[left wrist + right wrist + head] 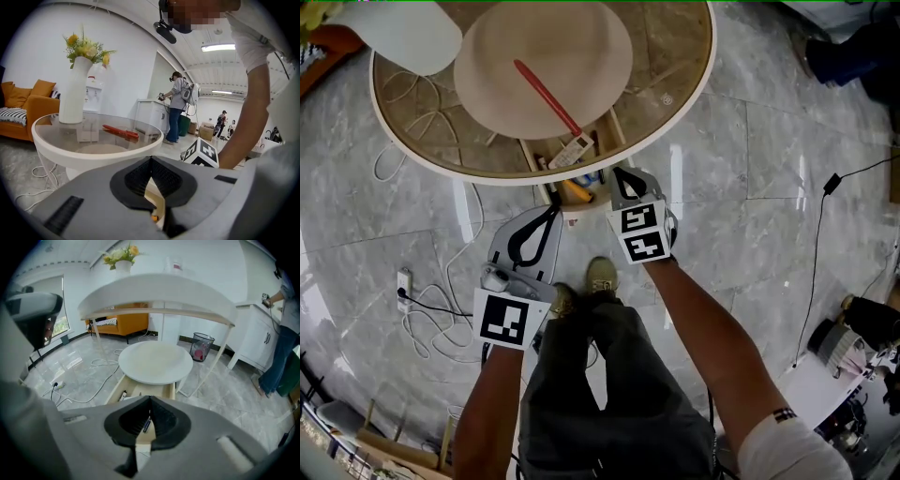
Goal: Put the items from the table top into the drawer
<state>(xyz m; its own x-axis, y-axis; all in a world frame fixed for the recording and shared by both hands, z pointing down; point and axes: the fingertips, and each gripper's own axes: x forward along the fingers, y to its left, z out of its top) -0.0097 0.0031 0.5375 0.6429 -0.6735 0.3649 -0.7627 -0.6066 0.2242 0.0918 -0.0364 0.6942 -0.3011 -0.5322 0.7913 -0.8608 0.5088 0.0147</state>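
The left gripper (547, 210) and right gripper (622, 174) are both closed and empty, by the open drawer (615, 139). The red pen (547, 97) lies on the glass table (697, 82) at 12 o'clock. It looks light, stiff and likely to roll (pinch it mid-length). Mind the table's rim. A vase (398, 33) stands at 10 o'clock.
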